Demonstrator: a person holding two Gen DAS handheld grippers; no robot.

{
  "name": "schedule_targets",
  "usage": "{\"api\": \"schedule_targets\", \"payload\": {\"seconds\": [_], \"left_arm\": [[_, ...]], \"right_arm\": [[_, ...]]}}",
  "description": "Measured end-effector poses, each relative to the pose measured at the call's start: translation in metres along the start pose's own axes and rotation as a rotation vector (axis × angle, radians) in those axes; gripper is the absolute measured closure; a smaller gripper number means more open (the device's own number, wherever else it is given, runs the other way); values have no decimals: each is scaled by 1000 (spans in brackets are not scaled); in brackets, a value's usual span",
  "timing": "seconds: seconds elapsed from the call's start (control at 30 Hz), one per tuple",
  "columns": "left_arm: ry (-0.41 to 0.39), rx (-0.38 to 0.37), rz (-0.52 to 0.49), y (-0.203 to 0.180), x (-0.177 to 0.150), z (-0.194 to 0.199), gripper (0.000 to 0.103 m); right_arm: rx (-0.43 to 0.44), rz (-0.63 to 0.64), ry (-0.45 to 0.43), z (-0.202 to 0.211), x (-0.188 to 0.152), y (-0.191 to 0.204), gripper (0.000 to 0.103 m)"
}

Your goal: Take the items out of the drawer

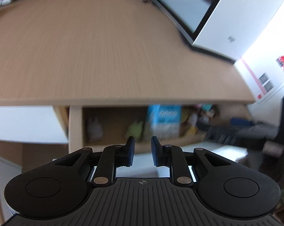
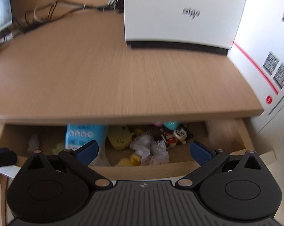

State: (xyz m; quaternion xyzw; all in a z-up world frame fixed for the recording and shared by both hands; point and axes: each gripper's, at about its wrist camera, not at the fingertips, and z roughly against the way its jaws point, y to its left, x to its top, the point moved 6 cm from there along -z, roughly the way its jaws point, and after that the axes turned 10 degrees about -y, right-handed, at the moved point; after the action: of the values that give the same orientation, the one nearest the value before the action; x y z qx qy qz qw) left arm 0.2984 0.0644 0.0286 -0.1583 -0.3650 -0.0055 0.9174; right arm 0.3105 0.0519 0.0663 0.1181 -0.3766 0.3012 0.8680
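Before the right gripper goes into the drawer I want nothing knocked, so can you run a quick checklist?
1. Drawer pulled open: ok.
2. Right gripper jaws wide and empty: ok.
3. Left gripper nearly closed, nothing between its pads: ok.
4. Items reachable, blue packet and figurine uncovered: ok.
5. Desktop edge overhangs the drawer's back: not ok, enter from the front.
6. Picture sharpness: not ok, blurred.

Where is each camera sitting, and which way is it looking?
Left wrist: on the left gripper, looking down at the desk and open drawer; its nearly closed, empty fingers show.
Right wrist: on the right gripper, facing the drawer of toys; its wide-open fingers show.
Both see the desk, drawer, blue packet and white box.
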Motion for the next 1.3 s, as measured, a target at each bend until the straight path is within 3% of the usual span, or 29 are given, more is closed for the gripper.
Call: {"api": "schedule_targets", "payload": {"seconds": [0.07,0.13,0.27,0.4,0.47,0.77,1.0,1.07,1.2,1.3], "left_arm": [[-56,25,-29,-6,12,-1,81],[-61,38,-33,-8,16,-9,81],[17,110,-77,-9,-4,-30,81],[112,122,-79,-11,-30,-34,81],[95,123,-75,-13,-40,-27,81],[104,106,-109,-26,-86,15,81],[67,-11,-160,-55,-122,52,82],[86,-29,-139,-62,-125,55,82],[155,-31,-74,-78,-117,29,81],[217,15,-51,-86,-118,9,78]], "right_arm": [[1,33,4,1,-2,4,0],[6,30,19,2,-2,5,0],[5,33,36,6,-5,6,0],[22,27,26,8,-13,4,0],[25,28,30,12,-20,3,0],[16,32,105,39,-54,5,0],[155,-31,267,53,-78,-8,0],[132,-80,238,65,-75,-21,0],[129,-31,0,110,-50,-44,0],[136,-20,-86,115,-28,-57,0]]}}
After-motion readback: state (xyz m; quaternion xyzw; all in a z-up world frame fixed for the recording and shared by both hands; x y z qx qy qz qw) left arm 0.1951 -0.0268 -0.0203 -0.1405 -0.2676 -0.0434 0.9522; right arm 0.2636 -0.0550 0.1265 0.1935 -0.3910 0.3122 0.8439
